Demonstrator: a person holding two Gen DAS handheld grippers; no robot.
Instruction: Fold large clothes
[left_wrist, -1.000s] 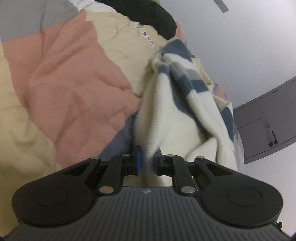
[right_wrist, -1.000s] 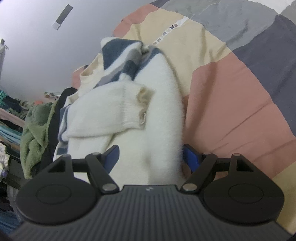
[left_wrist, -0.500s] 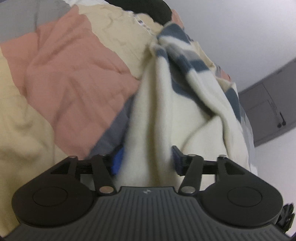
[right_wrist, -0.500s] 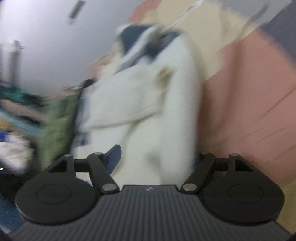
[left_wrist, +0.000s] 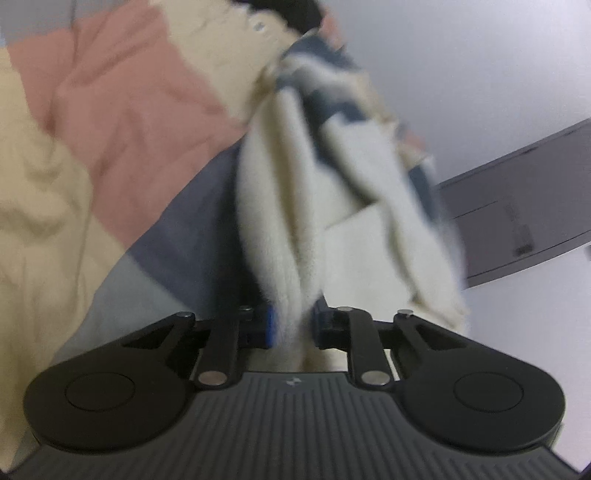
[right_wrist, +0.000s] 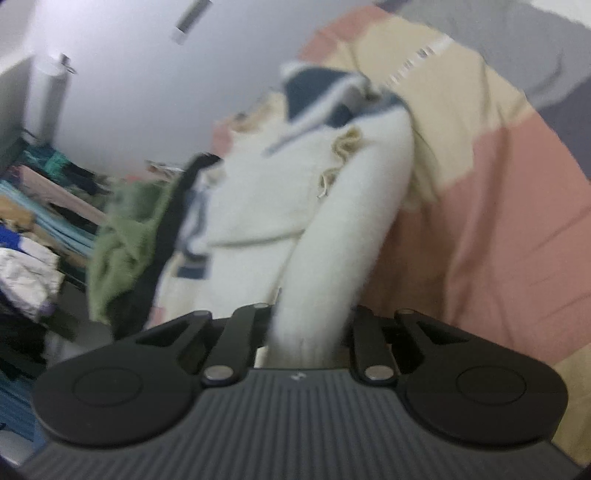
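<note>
A fluffy cream sweater (left_wrist: 280, 206) with dark blue and grey stripes lies bunched on the patchwork bed cover. In the left wrist view my left gripper (left_wrist: 291, 326) has its jaws closing on a thick fold of the cream fabric, which fills the gap between the blue pads. In the right wrist view the same sweater (right_wrist: 277, 192) stretches away from my right gripper (right_wrist: 308, 332), which is shut on a rolled cream edge of it. Both views are blurred by motion.
The bed cover (left_wrist: 122, 110) has pink, beige, grey and navy patches. A green garment (right_wrist: 122, 240) and a black one hang off the bed's left side, beside shelves of stacked clothes (right_wrist: 33, 221). A grey cabinet door (left_wrist: 524, 206) and white wall stand behind.
The left jaws opened wide around the sweater, then closed on a fold again. The right jaws went from wide open to shut on the cream edge. Both hands rose a little, drawing the sweater taut.
</note>
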